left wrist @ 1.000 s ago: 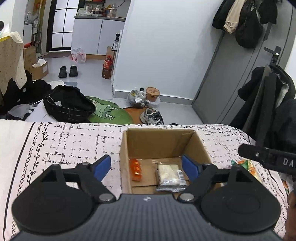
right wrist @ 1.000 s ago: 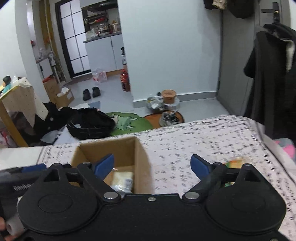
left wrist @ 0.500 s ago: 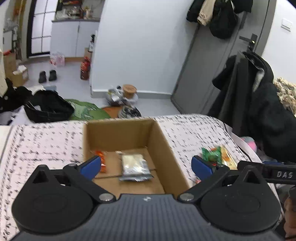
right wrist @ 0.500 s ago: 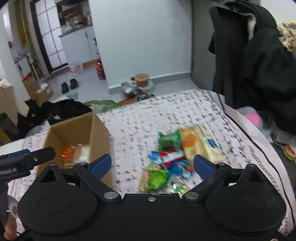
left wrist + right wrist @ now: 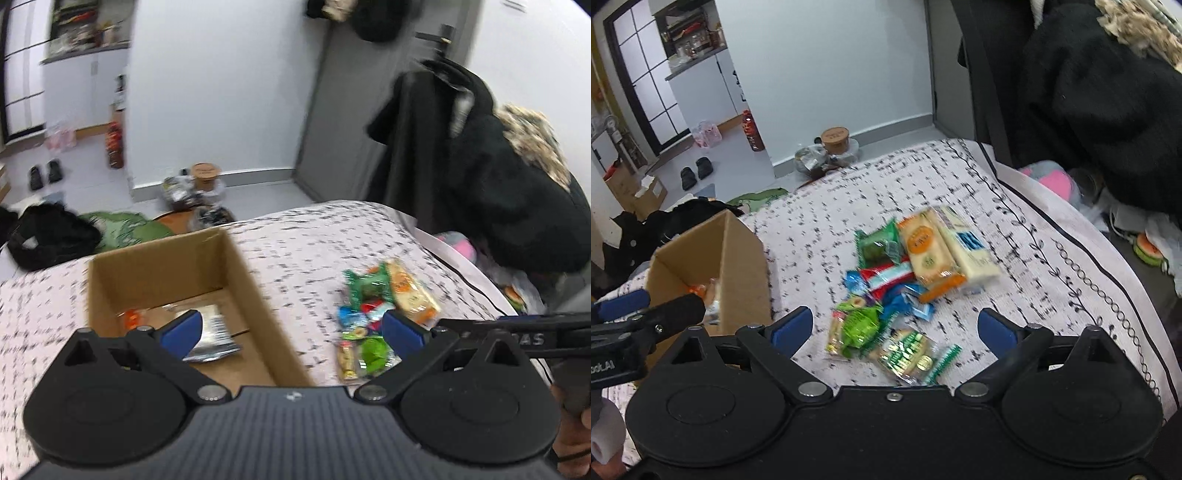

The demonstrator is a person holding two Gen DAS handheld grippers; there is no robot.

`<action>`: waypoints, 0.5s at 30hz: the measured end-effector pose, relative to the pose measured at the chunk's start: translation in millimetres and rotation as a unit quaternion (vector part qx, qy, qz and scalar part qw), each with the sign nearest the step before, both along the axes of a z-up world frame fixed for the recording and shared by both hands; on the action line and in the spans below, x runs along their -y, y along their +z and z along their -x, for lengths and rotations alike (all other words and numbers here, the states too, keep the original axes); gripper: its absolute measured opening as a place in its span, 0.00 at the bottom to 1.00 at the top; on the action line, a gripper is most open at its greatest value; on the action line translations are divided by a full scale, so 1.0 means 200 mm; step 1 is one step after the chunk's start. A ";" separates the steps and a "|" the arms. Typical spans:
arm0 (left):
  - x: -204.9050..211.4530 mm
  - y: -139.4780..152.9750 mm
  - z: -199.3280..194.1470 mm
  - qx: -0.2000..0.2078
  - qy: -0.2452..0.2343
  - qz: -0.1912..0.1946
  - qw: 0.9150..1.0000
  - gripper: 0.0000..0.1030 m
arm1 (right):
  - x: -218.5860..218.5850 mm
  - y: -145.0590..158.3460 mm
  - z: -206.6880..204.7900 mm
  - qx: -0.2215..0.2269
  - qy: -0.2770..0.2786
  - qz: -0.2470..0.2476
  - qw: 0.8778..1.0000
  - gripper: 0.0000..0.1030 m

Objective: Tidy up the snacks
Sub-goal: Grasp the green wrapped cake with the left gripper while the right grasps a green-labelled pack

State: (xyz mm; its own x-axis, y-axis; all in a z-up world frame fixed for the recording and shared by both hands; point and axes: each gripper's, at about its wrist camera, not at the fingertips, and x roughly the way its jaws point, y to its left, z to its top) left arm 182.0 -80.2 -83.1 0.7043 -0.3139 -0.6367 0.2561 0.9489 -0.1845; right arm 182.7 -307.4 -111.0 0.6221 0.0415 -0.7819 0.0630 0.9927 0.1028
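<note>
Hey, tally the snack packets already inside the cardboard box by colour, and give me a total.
Orange packet: 1
Silver packet: 1
Total: 2

The bed cover is pale pink-white with black dashes and a black vine border. The cardboard box is plain brown. The snack packets are green, orange, cream, red and blue. Each tool has blue pads on black arms.
</note>
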 end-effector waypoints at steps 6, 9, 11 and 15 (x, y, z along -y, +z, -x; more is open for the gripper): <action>0.17 -0.02 -0.01 0.013 -0.050 -0.004 0.999 1.00 | 0.08 -0.05 0.01 -0.013 -0.019 -0.007 1.000 0.94; 0.26 -0.05 -0.01 0.022 -0.062 -0.011 0.998 0.99 | 0.13 -0.08 0.02 -0.013 -0.033 -0.021 0.999 0.92; 0.29 -0.07 -0.02 0.022 -0.064 -0.014 0.998 0.99 | 0.17 -0.10 0.02 -0.019 -0.043 -0.032 0.998 0.90; 0.34 -0.13 -0.03 0.018 -0.059 -0.018 0.998 0.97 | 0.24 -0.16 0.02 -0.031 -0.051 -0.057 0.997 0.83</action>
State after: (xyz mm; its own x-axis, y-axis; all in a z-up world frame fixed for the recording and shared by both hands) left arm 188.6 -147.2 -109.8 0.6863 -0.3729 -0.6244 0.3713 0.9179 -0.1400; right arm 179.6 -354.5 -142.4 0.5776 0.0713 -0.8132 0.1734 0.9627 0.2076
